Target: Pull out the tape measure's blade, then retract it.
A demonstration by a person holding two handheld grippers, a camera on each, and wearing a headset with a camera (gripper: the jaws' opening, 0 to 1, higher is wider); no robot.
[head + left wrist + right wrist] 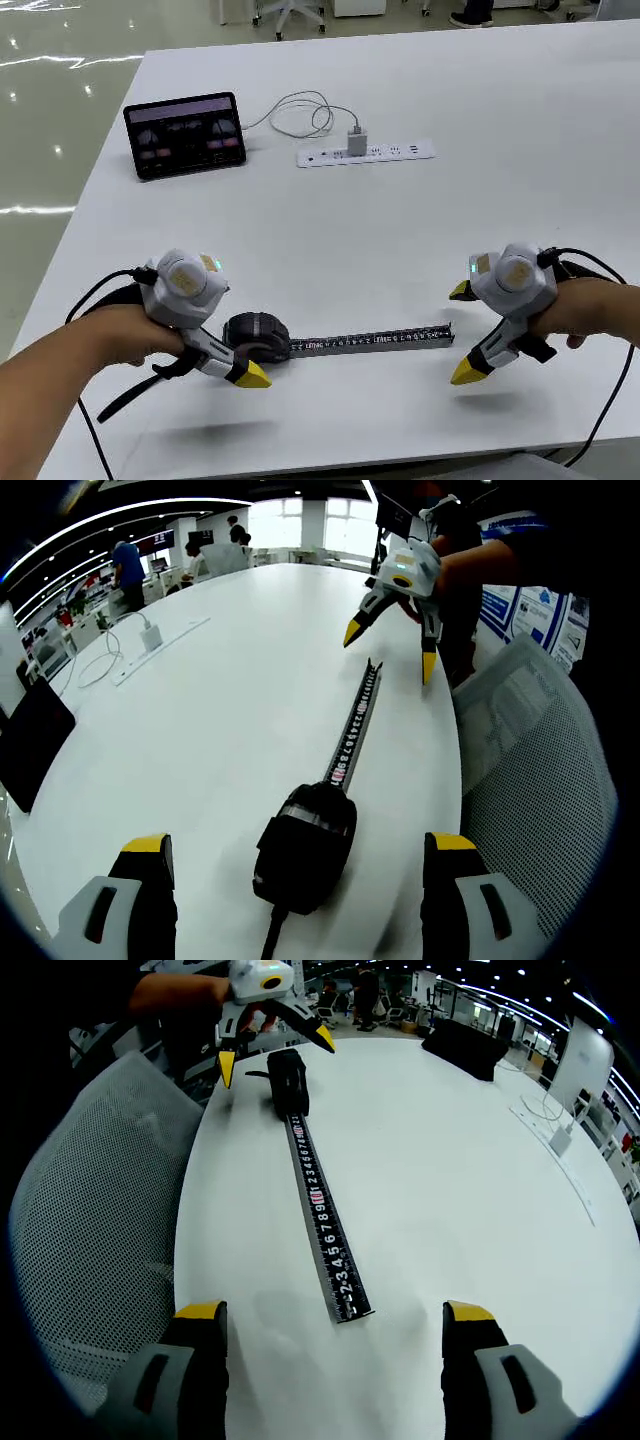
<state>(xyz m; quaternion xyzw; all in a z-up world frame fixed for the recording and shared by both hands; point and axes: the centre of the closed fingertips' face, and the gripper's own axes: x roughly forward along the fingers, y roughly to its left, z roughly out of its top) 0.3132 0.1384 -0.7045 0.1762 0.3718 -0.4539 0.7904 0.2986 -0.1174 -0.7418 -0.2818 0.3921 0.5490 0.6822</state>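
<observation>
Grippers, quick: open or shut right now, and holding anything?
Left gripper: open, jaws either side of the tape measure, not gripping it.
Right gripper: open, empty; the blade end lies just ahead of it.

Two tongs (464, 332) (300, 843), one tape measure (256, 336)

Our left gripper (250, 358) and right gripper (465, 332) match: rounded light-grey housings, black handle hardware, grey jaws with a dark slot in each, and yellow fingertips (252, 376). Each housing has a green LED and a tan sticker. The left cable (108, 280) and right cable (601, 420) are both thin and black.
</observation>
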